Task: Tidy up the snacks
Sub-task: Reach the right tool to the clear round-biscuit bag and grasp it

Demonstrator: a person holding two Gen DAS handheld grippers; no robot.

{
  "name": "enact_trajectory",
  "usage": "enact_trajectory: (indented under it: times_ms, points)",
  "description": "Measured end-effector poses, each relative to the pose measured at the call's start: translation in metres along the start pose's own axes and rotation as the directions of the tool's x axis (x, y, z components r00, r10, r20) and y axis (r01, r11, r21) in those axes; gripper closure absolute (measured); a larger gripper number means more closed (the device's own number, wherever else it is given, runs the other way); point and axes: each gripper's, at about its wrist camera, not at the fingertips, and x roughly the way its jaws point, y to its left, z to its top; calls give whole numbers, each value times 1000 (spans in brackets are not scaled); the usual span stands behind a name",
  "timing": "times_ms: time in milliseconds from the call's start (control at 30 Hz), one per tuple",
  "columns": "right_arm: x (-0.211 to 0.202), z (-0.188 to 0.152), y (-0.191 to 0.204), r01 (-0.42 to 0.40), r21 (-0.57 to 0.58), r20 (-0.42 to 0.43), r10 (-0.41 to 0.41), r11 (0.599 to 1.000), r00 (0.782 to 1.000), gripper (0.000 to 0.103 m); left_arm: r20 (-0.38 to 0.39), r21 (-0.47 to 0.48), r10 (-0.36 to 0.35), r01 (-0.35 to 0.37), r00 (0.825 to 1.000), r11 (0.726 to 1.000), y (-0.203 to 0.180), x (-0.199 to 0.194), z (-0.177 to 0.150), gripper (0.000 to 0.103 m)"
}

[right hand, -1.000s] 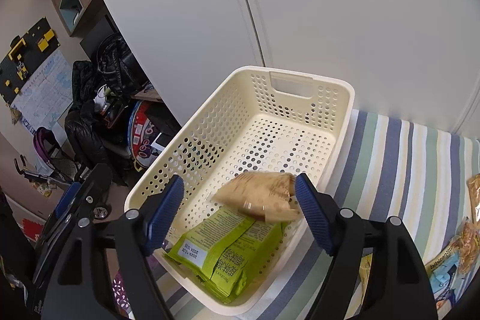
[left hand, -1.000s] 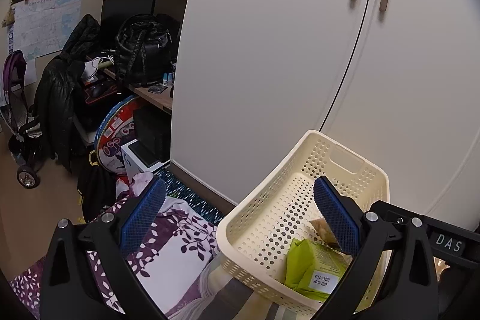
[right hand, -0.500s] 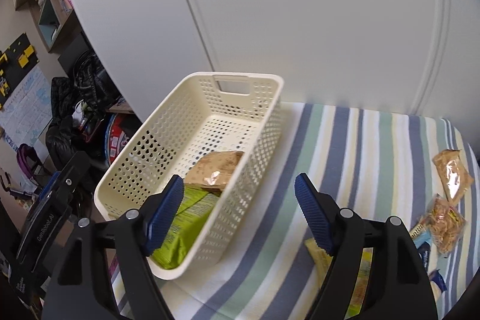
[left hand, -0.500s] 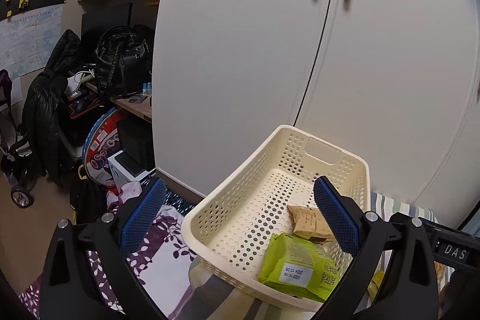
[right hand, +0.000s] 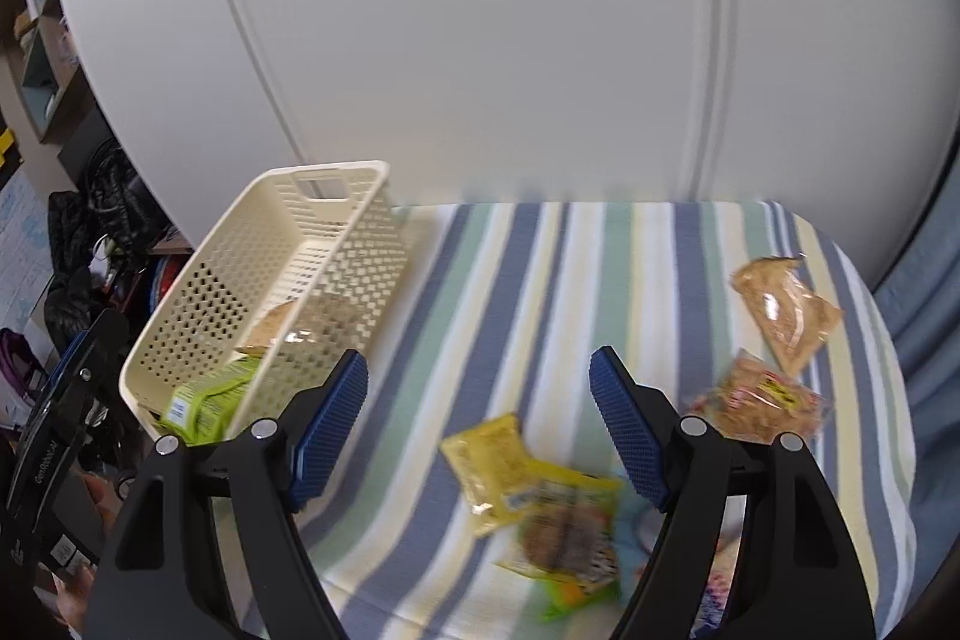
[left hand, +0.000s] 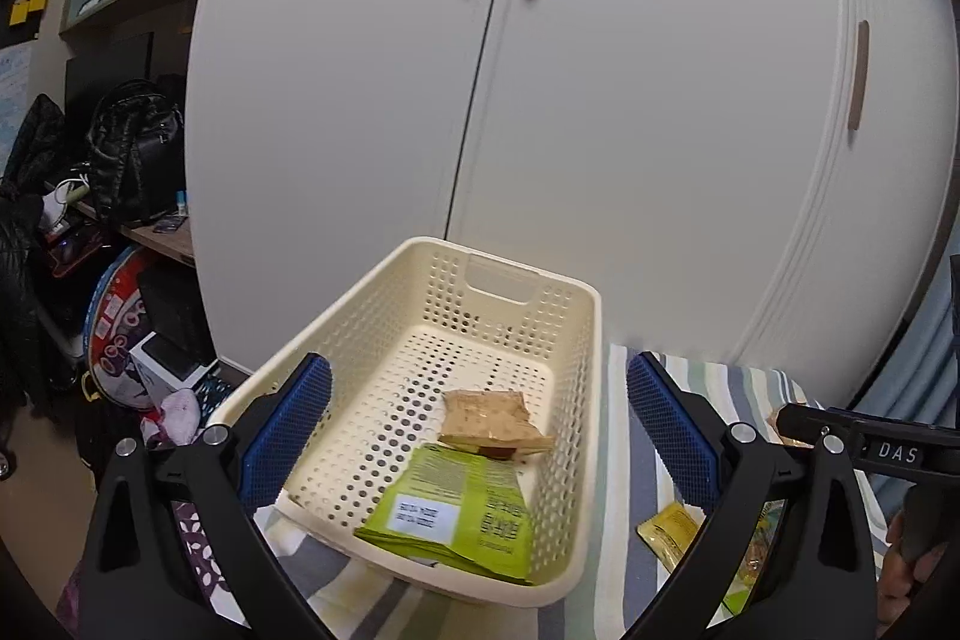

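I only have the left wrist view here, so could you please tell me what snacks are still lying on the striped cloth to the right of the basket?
Observer: In the right wrist view a tan packet lies far right on the striped cloth, near its edge.
Operator: Thank you. Is anything else beside it?
Observer: A clear bag of reddish snacks lies just in front of it, apart from it.
Operator: And what is nearest the right gripper?
Observer: The right gripper is open and empty above a small yellow packet that overlaps a larger yellow-green bag.
Operator: Is the basket clear of them?
Observer: Yes, the cream basket stands at the cloth's left end, apart from all four.
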Motion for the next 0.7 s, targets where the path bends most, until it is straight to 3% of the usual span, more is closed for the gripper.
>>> enact_trajectory:
  times_ms: [467,700]
  points:
    - [-23,-7,-109,153,128,-15,-152,980,988,22,-8,172,-144,144,990,975,-63,-10,-19,3]
    - [-11,-15,-149,177,151,-55,-171,973,984,21,-28,261,-186,187,982,947,-88,-12,-31,3]
